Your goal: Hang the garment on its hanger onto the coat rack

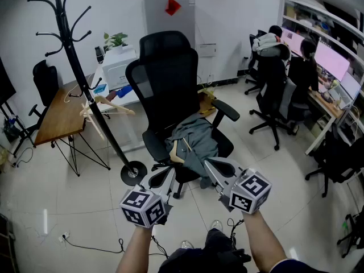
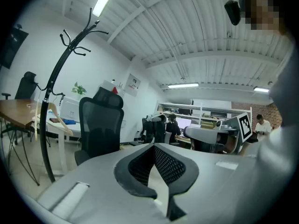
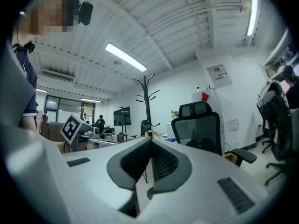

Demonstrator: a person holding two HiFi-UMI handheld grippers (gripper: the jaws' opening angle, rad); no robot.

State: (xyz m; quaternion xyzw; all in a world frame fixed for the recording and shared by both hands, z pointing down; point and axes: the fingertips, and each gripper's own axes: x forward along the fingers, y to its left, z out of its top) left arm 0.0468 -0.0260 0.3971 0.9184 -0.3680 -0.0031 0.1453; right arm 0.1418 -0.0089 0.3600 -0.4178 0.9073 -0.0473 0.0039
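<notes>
- The left gripper (image 1: 166, 175) and right gripper (image 1: 209, 165) are hovering side by side, jaws pressed together, gripping nothing.
- The grey garment (image 1: 198, 140) is lying crumpled on the black office chair (image 1: 168, 78) seat, its wooden hanger (image 1: 177, 152) poking out.
- The coat rack (image 1: 74, 56) is standing left of the chair.

The grey-green garment (image 1: 196, 142) is laid on the seat of the black mesh office chair (image 1: 168, 78). The tall black metal coat rack (image 1: 77, 67) is placed left of it, the brown wooden table (image 1: 60, 117) farther left.
</notes>
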